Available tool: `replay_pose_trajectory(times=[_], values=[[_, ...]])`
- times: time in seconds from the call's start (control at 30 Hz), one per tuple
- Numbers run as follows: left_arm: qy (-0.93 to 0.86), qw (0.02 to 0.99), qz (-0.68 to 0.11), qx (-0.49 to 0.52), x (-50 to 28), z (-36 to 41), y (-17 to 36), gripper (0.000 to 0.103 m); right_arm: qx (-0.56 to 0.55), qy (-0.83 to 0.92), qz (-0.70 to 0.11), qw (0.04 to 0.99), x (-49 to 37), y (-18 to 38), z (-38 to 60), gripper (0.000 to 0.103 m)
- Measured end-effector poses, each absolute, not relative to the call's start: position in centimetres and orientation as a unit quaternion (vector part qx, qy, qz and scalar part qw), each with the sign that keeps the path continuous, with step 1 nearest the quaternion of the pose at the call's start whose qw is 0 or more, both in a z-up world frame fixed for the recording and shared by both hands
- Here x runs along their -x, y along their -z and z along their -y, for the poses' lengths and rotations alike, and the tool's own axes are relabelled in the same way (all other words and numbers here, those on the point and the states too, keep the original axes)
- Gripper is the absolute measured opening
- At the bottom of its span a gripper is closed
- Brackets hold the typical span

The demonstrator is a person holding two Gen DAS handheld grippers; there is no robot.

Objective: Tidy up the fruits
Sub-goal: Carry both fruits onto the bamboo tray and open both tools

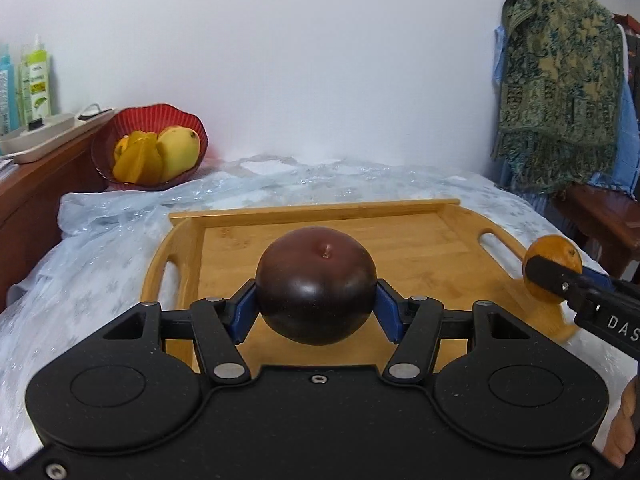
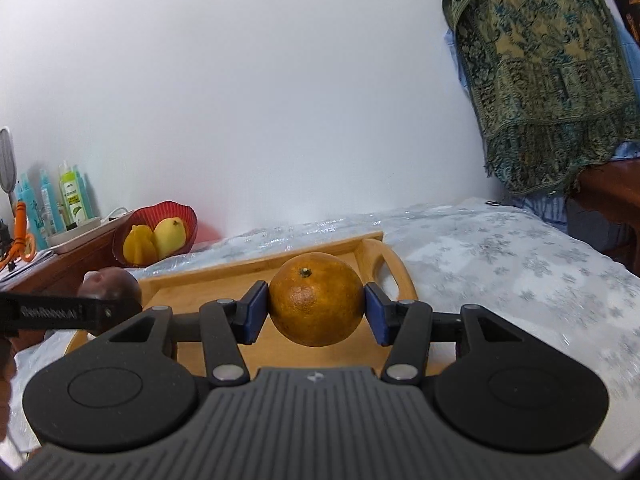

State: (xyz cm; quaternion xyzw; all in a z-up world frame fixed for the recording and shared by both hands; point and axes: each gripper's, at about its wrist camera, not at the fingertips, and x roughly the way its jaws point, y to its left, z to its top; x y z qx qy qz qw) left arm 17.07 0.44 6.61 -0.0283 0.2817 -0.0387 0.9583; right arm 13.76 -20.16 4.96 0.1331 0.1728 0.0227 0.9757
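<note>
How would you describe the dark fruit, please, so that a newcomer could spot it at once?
Find the flat bamboo serving tray on the plastic-covered bed. Above it, the left gripper clamps a glossy dark maroon apple between its blue pads. Unlike the rough round orange in the right gripper, it is smooth and nearly black.

I am in a home bedroom: a plastic-covered bed (image 2: 500, 264), toiletry bottles (image 2: 72, 196) on a wooden nightstand (image 1: 36, 184), a hung shawl (image 1: 560, 92).
</note>
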Motion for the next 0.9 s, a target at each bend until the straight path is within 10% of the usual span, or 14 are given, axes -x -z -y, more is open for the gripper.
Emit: replay_pose_trajectory(times=[0.9], values=[[0.037,0.937,-0.347,0.024,-25.1,0.6,-2.3,0.058,-0.076,-0.022,-0.279,0.957,-24.1,-2.8,18.2,0.055]])
